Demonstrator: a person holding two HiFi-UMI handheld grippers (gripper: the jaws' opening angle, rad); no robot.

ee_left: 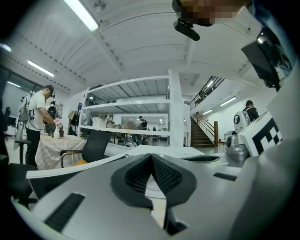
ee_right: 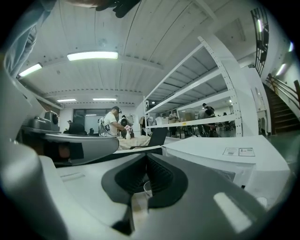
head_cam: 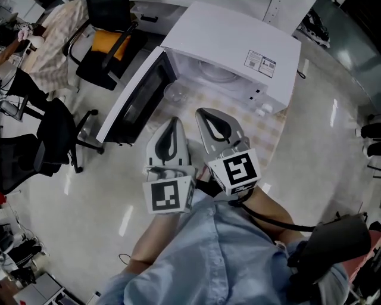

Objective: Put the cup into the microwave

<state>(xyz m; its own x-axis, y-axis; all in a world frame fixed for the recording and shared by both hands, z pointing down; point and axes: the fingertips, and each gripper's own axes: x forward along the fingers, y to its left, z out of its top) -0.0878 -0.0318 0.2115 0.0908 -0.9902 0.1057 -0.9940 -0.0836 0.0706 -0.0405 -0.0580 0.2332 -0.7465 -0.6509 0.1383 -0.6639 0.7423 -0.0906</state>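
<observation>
With both jaws together and empty, I saw the cup just up-frame of my left gripper, my right gripper slightly farther.

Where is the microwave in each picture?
Head view: the microwave is at the top centre, seen from above.
Left gripper view: the microwave is in the middle, showing its flat white top.
Right gripper view: the microwave is right of centre, a white box.
Shared landmark: the black chair near it.
</observation>
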